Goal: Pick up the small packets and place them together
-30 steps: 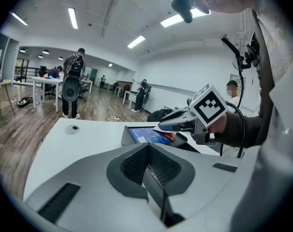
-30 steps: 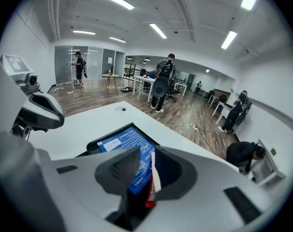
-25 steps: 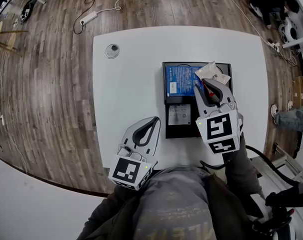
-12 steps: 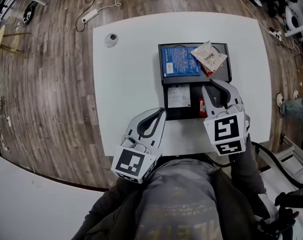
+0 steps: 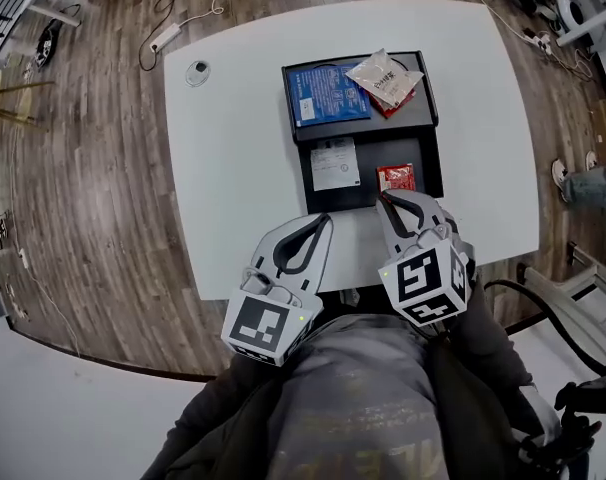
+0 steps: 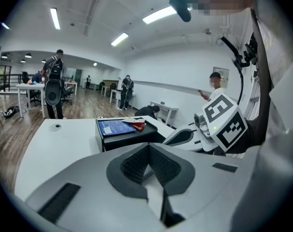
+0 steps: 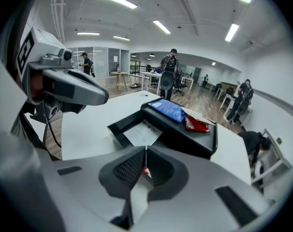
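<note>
Right gripper sits low and close to the body, marker cube toward the person, jaws pointing away at the near right compartment of the tray. Its tips are pressed together. In the right gripper view a sliver of red shows in the hollow behind them, and I can't tell whether anything is pinched there. From the head view, the red packet lies face up in that compartment, just ahead of the tips.

Left gripper hangs over the near edge of the table, just beside the tray's near left corner, tilted so its tips lean forward and right. Its jaws are clamped on nothing, the tips meeting cleanly in the left gripper view, where the right gripper's cube shows close on the right.

On the raised far half of the tray, the blue packet lies flat on the left. The white packet is on the right, overlapping the other red packet. A slip lies in the near left compartment, apart from the red packet.
</note>
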Tool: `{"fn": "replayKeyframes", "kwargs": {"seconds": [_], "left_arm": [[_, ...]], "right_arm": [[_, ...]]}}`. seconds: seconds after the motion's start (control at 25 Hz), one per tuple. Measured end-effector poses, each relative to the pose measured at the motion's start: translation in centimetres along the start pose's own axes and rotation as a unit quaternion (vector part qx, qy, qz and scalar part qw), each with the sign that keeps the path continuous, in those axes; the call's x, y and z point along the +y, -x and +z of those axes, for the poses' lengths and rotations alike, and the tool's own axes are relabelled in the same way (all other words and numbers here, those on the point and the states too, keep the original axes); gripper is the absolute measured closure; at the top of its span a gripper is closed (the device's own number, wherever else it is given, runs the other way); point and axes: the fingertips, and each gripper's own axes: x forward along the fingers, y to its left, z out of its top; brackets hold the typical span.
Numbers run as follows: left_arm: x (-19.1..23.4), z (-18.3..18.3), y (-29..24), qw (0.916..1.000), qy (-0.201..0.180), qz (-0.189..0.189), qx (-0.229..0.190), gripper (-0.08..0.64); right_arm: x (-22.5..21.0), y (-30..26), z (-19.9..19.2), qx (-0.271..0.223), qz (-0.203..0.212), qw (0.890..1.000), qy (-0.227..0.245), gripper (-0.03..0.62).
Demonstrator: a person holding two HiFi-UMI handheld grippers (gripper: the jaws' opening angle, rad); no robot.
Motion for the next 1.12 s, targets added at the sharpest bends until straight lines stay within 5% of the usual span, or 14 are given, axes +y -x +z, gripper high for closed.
{"fn": "replayKeyframes", "kwargs": {"seconds": [0.4, 0.84, 1.12], "left_arm": [[-1.4, 0.0, 0.3, 1.0000, -0.007, -0.003, 0.001, 0.557], [1.2, 0.3, 0.6, 0.9999, 0.007, 0.009, -0.006, 0.557], [4.1, 0.1, 1.0, 0.9995, 0.023, 0.019, -0.003, 0.557]], "right_arm": [[-0.3, 0.8, -0.6, -0.005, -0.005, 1.000, -0.007, 0.588], [-0.2, -1.4, 2.2, -0.023, 0.016, 0.999, -0.039, 0.586], [-0.7, -4.1, 3.5, 0.006, -0.005, 1.000, -0.015, 0.549]]}}
